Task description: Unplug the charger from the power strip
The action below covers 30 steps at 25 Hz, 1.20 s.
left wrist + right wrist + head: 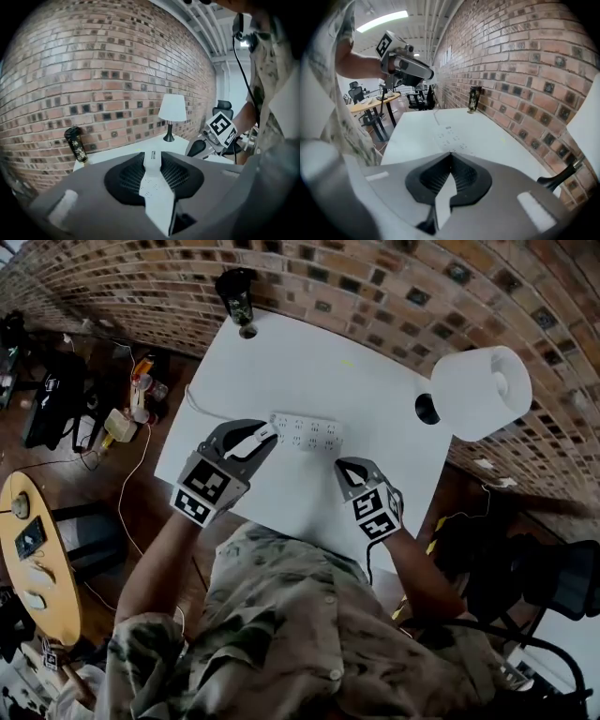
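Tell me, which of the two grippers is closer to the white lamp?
Right. The right gripper is by the power strip's end on the lamp's side; the left gripper is at the strip's opposite end, farther away.

White table point(281, 371), power strip point(309, 433), charger point(152, 183) and lampshade point(478, 395); red-brown brick wall point(375, 287) with dark insets; pale shirt point(281, 615) with dark leaves.

The wall point(394, 296) is showing rough matt brick, the table point(281, 371) is looking smooth matt white, the strip point(309, 433) and charger point(262, 435) are looking like smooth white plastic, the shirt point(281, 615) is showing soft printed cloth, and the side table point(61, 559) is showing smooth wood.
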Available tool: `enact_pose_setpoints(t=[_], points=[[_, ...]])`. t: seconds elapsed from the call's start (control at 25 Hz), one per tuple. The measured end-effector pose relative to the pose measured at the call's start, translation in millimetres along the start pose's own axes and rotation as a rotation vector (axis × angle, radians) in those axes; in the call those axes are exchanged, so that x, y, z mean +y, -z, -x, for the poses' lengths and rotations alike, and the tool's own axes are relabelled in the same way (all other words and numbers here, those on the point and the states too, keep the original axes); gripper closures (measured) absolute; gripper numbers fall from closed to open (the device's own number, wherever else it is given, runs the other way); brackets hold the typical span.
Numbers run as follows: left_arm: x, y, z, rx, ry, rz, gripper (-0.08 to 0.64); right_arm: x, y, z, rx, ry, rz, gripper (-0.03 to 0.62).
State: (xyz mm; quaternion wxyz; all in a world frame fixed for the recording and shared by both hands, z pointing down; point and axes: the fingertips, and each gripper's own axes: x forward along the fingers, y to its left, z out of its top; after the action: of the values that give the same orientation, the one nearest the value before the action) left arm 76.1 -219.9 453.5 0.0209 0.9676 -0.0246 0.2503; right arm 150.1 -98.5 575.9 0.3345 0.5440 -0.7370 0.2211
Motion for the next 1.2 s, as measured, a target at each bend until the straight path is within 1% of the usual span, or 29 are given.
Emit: enact_pose_setpoints(t=[0.12, 0.24, 0.32, 0.4, 0.52, 0.6, 0.72, 0.84, 0.92, 1.0, 1.08, 1.2], points=[[-23, -6, 45, -0.009, -0.142, 0.056, 0.449, 12, -8, 28, -0.123, -0.078, 0.028, 0.584], [-65, -3, 77, -0.013, -0.231, 0.098, 0.449, 21, 2, 63, -0.178, -0.108, 0.049, 0.584], [-95, 6, 101, -0.004, -0.288, 0.115, 0.449, 34, 5, 86, -0.212, -0.155, 0.061, 0.584], [-124, 16, 124, 0.011, -0.318, 0.135, 0.449, 47, 3, 107, -0.261, -0.192, 0.061, 0.584], [-164, 31, 156, 0.017, -0.34, 0.171, 0.449, 70, 8, 134, -0.285, -0.199, 0.07, 0.584], [-182, 36, 180, -0.005, -0.382, 0.187, 0.449, 86, 6, 150, -0.299, -0.196, 0.08, 0.584], [-211, 45, 219, -0.04, -0.44, 0.187, 0.449, 117, 2, 176, -0.35, -0.19, 0.09, 0.584], [-245, 62, 261, -0.085, -0.466, 0.195, 0.449, 160, 1, 203, -0.4, -0.178, 0.13, 0.584], [-270, 77, 292, -0.132, -0.462, 0.225, 0.449, 193, 5, 221, -0.416, -0.16, 0.135, 0.584], [-294, 92, 322, -0.186, -0.446, 0.265, 0.449, 227, 10, 242, -0.441, -0.127, 0.111, 0.584], [-316, 105, 348, -0.23, -0.432, 0.285, 0.449, 258, 15, 267, -0.469, -0.084, 0.071, 0.584], [-351, 121, 375, -0.254, -0.391, 0.294, 0.449, 306, 29, 302, -0.479, -0.05, 0.021, 0.584]])
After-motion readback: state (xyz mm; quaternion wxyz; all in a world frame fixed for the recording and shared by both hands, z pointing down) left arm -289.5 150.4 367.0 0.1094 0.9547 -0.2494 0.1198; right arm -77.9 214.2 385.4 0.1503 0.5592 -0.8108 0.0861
